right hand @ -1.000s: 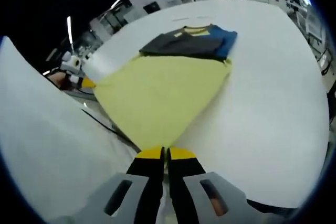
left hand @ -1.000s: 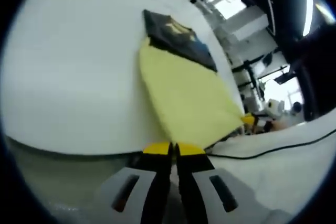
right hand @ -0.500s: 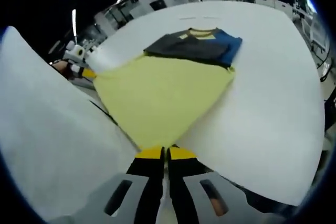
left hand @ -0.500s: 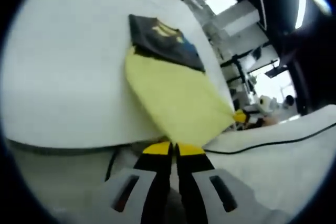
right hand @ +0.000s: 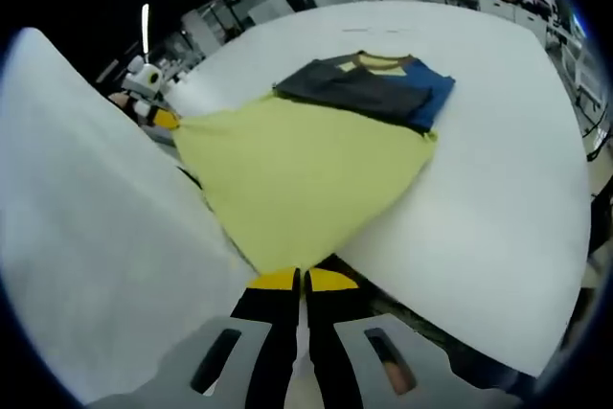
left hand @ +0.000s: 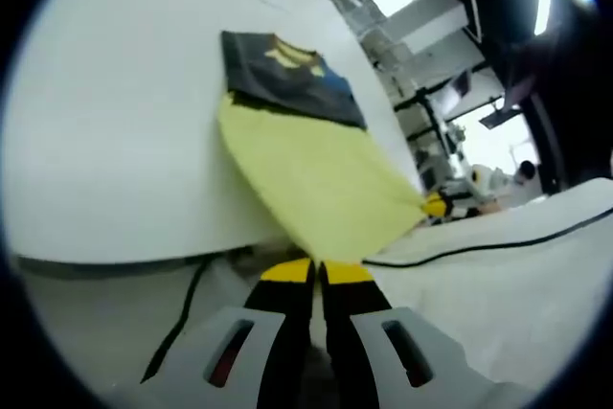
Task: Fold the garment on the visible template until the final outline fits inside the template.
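**Yellow shirt pulled tight off the table edge**

Right gripper has its yellow-tipped jaws pinched together on a corner of the yellow garment, which stretches taut from there back over the white table. The garment's dark grey and blue part lies flat at the far end. The other gripper pinches the far left corner.

The garment stretches from the table toward both grippers, its far end lying folded on the tabletop. The right gripper pinches one near corner, the left gripper the other.
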